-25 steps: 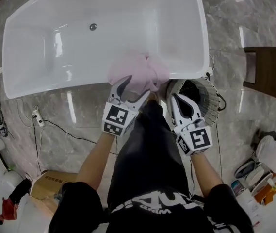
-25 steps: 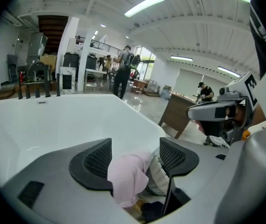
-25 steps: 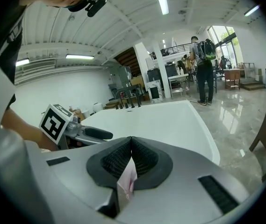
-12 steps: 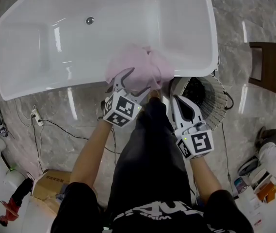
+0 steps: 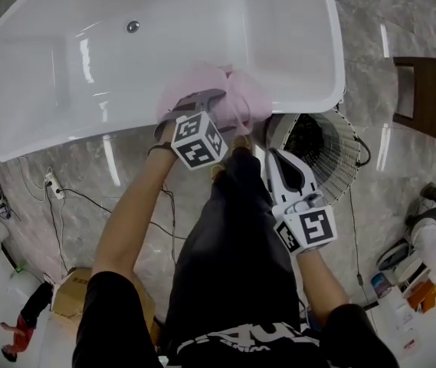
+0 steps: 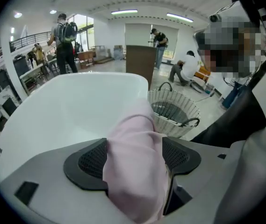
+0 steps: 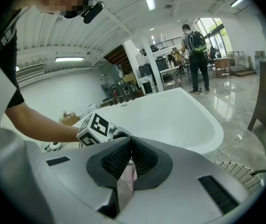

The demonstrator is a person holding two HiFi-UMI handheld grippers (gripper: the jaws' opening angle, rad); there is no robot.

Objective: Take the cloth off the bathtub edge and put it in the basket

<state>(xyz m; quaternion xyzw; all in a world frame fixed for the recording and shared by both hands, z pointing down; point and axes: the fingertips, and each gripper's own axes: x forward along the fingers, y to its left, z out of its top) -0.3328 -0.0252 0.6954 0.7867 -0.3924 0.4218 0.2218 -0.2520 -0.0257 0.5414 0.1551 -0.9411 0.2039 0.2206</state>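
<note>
The pink cloth (image 5: 240, 98) lies bunched over the near edge of the tub (image 5: 202, 21), a little above the middle of the head view. The left claw (image 6: 133, 158) has just been opening its jaws. It now stands wide around the cloth, which fills the gap between the pads; I judge this prepares the grip. The right claw (image 7: 130, 158) is closed, pads together, beside the basket (image 5: 332, 167), which stands just right of the cloth for a short carry. The cubes show only square code markers. The shirt print is cut off and not readable.
</note>
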